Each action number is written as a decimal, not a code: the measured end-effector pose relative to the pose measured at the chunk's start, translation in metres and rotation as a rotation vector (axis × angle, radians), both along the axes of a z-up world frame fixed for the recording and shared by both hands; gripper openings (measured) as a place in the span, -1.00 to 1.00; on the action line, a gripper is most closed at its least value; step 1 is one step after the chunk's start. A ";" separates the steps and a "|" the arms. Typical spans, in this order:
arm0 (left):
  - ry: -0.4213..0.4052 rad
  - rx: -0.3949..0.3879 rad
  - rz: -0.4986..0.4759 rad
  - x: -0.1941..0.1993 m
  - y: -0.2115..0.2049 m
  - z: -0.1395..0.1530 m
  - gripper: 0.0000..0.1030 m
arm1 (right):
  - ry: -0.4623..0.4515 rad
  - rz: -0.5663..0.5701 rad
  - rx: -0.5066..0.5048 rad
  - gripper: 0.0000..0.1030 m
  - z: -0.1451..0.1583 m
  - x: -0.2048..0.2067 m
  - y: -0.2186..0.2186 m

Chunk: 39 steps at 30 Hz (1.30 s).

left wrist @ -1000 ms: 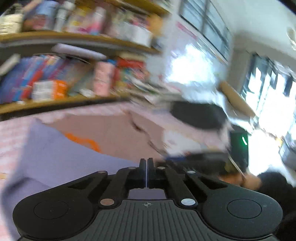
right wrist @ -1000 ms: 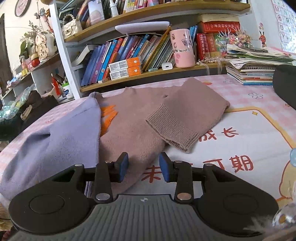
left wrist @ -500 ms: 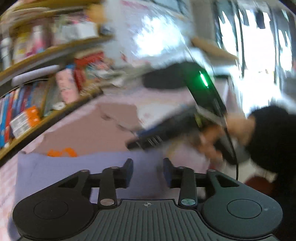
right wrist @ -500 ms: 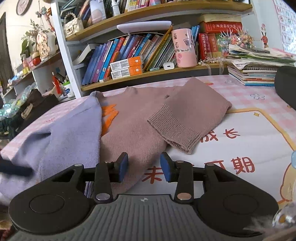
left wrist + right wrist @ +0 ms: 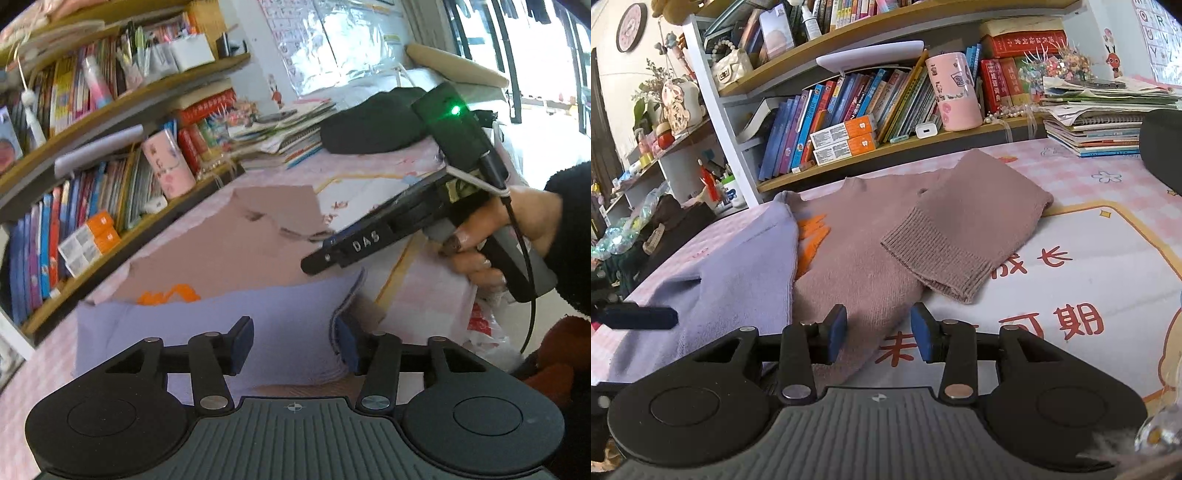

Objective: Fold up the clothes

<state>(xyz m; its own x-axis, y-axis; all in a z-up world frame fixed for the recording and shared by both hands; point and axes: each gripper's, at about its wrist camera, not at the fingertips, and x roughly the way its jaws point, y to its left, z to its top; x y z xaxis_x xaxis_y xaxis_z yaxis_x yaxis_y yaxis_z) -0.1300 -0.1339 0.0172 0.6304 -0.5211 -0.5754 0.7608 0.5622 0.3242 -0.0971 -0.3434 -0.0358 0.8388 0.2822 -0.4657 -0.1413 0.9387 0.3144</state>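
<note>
Two garments lay on the worktop [image 5: 1108, 258]: a lavender sweater [image 5: 731, 273] at nine o'clock, overlapping a mauve sweater [image 5: 871, 229] spread toward twelve, its ribbed sleeve [image 5: 964, 236] folded across at one o'clock. The left tool [image 5: 293, 345] hung released above the lavender knit, its right pad beside a raised fabric edge. The right tool [image 5: 879, 334] was also released, its pads straddling the mauve hem without gripping. A bookshelf [image 5: 886, 107] stood behind at twelve, holding a pink cup [image 5: 955, 92].
</note>
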 end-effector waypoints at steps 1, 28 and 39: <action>0.009 0.000 -0.005 0.000 -0.001 -0.002 -0.48 | 0.000 0.000 -0.001 -0.28 0.000 0.000 0.000; -0.258 0.017 0.834 0.208 0.282 0.101 -0.92 | 0.045 -0.016 -0.126 -0.24 0.006 0.007 0.020; -0.256 -0.032 1.071 0.253 0.375 0.076 -0.92 | 0.118 -0.014 -0.126 -0.25 0.015 0.021 0.039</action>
<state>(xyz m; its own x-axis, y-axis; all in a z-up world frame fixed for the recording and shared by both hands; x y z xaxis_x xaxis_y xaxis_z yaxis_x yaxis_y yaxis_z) 0.1233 0.2415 0.0934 0.8638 0.3538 -0.3588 -0.2132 0.9017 0.3761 -0.0760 -0.3045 -0.0212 0.7795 0.2038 -0.5923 -0.0964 0.9733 0.2081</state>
